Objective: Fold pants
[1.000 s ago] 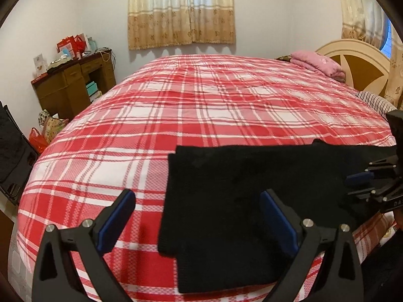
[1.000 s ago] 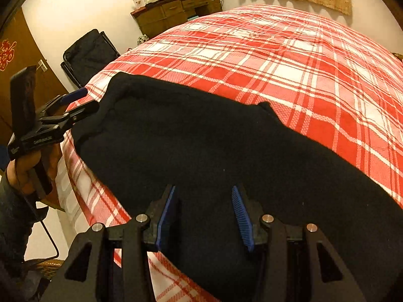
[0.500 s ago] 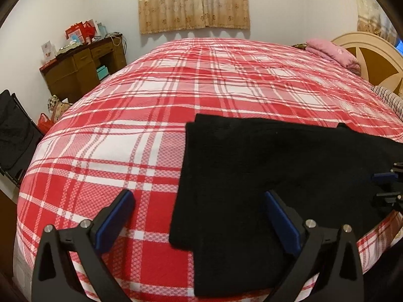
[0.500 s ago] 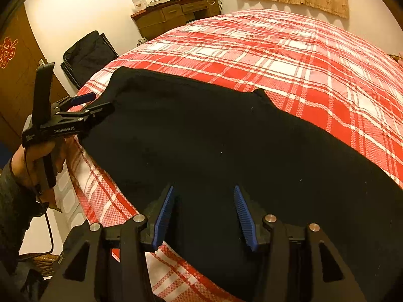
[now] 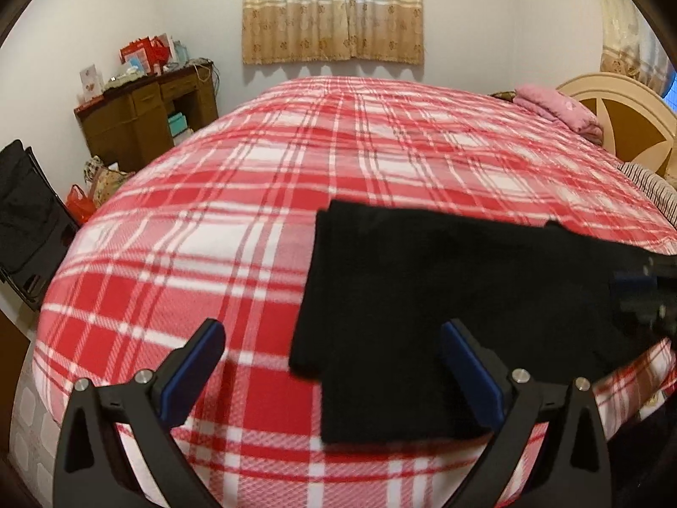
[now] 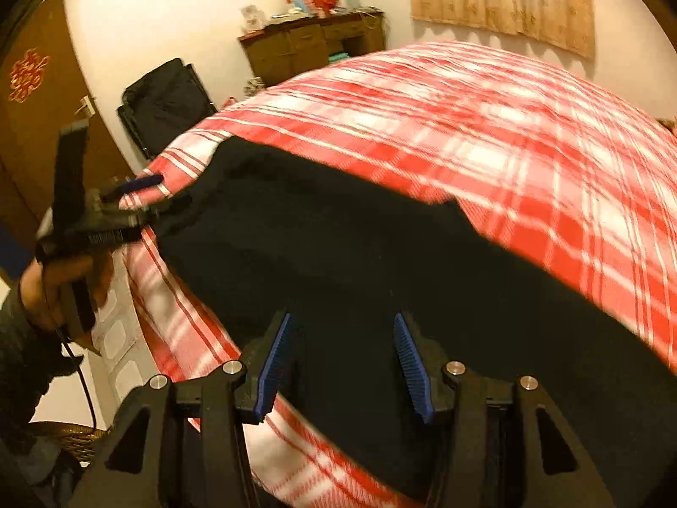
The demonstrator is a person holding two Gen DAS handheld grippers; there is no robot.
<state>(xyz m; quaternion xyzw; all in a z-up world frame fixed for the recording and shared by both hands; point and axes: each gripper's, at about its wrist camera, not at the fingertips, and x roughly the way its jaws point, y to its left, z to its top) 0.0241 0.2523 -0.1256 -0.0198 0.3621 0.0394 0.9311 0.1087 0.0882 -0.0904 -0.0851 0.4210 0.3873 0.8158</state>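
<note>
Black pants [image 5: 444,292] lie flat along the near edge of a bed with a red and white plaid cover [image 5: 296,194]. They also fill the middle of the right wrist view [image 6: 381,254]. My left gripper [image 5: 334,364] is wide open and empty, raised above the pants' left end. It also shows in the right wrist view [image 6: 144,194], held by a hand beside that end. My right gripper [image 6: 342,360] is open and empty, just above the pants. Its tip shows at the right edge of the left wrist view [image 5: 643,296].
A brown wooden desk [image 5: 144,118] with boxes stands at the back left wall. A black folding chair [image 5: 25,220] is left of the bed. A pink folded blanket [image 5: 558,110] and a cream headboard [image 5: 613,118] are at the far right. Curtains hang on the back wall.
Both grippers have pulled back and up from the pants, both open throughout. The left view has shifted left, so more bare cover shows. The pants have not moved.
</note>
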